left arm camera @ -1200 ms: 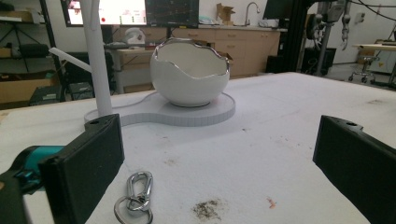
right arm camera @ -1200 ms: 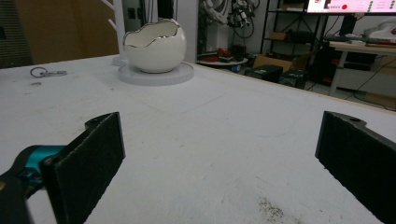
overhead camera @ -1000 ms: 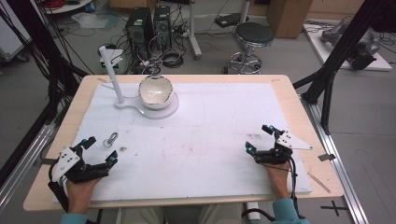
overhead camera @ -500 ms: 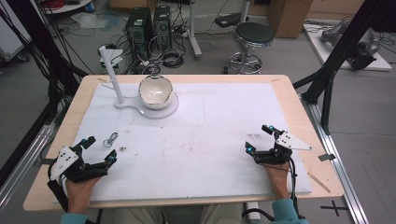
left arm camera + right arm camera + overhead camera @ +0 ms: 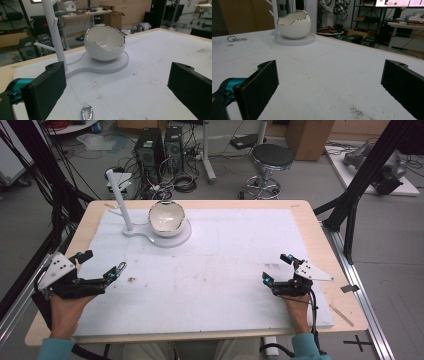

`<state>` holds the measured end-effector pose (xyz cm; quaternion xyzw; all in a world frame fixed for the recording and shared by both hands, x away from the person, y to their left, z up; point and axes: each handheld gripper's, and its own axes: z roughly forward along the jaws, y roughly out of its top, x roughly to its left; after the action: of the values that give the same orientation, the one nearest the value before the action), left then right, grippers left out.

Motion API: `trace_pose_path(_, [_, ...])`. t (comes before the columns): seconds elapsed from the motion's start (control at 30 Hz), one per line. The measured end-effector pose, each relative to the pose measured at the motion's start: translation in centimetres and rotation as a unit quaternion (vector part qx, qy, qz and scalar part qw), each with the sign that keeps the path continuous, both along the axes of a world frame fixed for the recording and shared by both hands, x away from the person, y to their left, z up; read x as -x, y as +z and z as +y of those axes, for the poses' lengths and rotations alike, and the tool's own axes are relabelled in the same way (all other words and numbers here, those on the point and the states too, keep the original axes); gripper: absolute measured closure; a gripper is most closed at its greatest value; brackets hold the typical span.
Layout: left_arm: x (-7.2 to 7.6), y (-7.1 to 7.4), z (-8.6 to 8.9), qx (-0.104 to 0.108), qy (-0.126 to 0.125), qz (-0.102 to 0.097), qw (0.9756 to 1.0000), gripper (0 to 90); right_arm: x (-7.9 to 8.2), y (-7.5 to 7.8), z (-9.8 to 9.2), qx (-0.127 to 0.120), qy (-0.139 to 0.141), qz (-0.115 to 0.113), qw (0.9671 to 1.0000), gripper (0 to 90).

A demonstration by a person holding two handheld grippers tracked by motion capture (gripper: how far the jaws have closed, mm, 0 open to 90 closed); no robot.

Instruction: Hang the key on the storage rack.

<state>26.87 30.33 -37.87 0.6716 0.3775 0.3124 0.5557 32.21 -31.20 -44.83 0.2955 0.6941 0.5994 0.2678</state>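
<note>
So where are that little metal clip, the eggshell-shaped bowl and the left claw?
metal clip (image 5: 86,112), left gripper view, on its silver loop.
eggshell-shaped bowl (image 5: 167,221), high view, on its white outer wall.
left claw (image 5: 101,265), high view, midway between its open tips.

We see the bowl (image 5: 166,218) on the stand base (image 5: 182,238), post (image 5: 120,200) to its left, at the mat's (image 5: 225,270) far left. The clip (image 5: 86,112) lies between the left gripper's (image 5: 97,267) jaws. The right gripper (image 5: 277,269) sits near right.
</note>
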Motion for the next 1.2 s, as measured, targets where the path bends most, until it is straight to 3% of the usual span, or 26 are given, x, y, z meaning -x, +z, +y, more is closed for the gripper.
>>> trace_pose_path(0.17, [-1.4, 3.0, 0.1, -0.043, -0.004, 0.021, 0.9988, 2.4, 0.0, 0.0, -0.1, -0.002, 0.001, 0.003, 1.0000, 0.6])
trace_pose_path(0.27, [-2.0, 3.6, 0.3, -0.055, -0.013, 0.034, 0.9978, 2.4, 0.0, 0.0, -0.1, -0.002, 0.001, 0.003, 1.0000, 0.5])
trace_pose_path(0.4, [-3.3, 4.4, 0.9, -0.075, -0.006, 0.062, 0.9952, 2.4, 0.0, 0.0, 0.0, -0.001, 0.000, 0.001, 1.0000, 0.6])
trace_pose_path(0.43, [-3.9, 4.7, 1.3, -0.081, -0.010, 0.084, 0.9931, 2.4, 0.0, 0.0, 0.0, -0.001, 0.000, 0.001, 1.0000, 0.6])
trace_pose_path(0.5, [-4.5, 5.0, 1.6, -0.094, -0.009, 0.109, 0.9896, 2.4, 0.0, 0.0, 0.0, 0.000, -0.001, 0.000, 1.0000, 0.5])
trace_pose_path(0.53, [-4.5, 5.0, 1.6, -0.094, -0.009, 0.109, 0.9896, 2.4, 0.0, 0.0, 0.0, 0.000, -0.001, 0.000, 1.0000, 0.5])
trace_pose_path(0.57, [-5.0, 5.2, 1.7, -0.110, -0.009, 0.132, 0.9851, 2.4, 0.0, 0.0, 0.0, 0.000, -0.001, 0.000, 1.0000, 0.5])
trace_pose_path(0.6, [-5.0, 5.2, 1.7, -0.110, -0.009, 0.132, 0.9851, 2.4, 0.0, 0.0, 0.0, 0.000, -0.001, 0.000, 1.0000, 0.5])
trace_pose_path(0.73, [-5.8, 5.3, 1.7, -0.129, -0.006, 0.148, 0.9805, 2.4, 0.0, 0.0, 0.0, 0.000, -0.001, 0.000, 1.0000, 0.5])
trace_pose_path(0.83, [-6.5, 5.2, 1.7, -0.144, 0.005, 0.165, 0.9757, 2.4, 0.0, 0.0, 0.0, -0.001, -0.001, 0.001, 1.0000, 0.6])
trace_pose_path(0.97, [-7.5, 4.5, 1.5, -0.151, 0.002, 0.193, 0.9695, 2.5, 0.0, 0.0, 0.0, -0.001, -0.001, 0.001, 1.0000, 0.6])
trace_pose_path(1.03, [-7.8, 4.1, 1.3, -0.162, 0.005, 0.205, 0.9654, 2.4, 0.0, 0.0, 0.0, -0.001, -0.001, 0.001, 1.0000, 0.5])
trace_pose_path(1.1, [-8.1, 3.9, 1.1, -0.180, 0.024, 0.216, 0.9593, 2.4, 0.0, 0.0, 0.0, -0.001, -0.001, 0.001, 1.0000, 0.5])
trace_pose_path(1.13, [-8.3, 3.7, 1.0, -0.186, 0.030, 0.219, 0.9575, 2.5, 0.0, 0.0, 0.0, -0.001, -0.001, 0.001, 1.0000, 0.6])
trace_pose_path(1.2, [-8.7, 3.1, 1.0, -0.184, 0.025, 0.241, 0.9527, 2.5, 0.0, 0.0, 0.0, -0.001, -0.001, 0.001, 1.0000, 0.5])
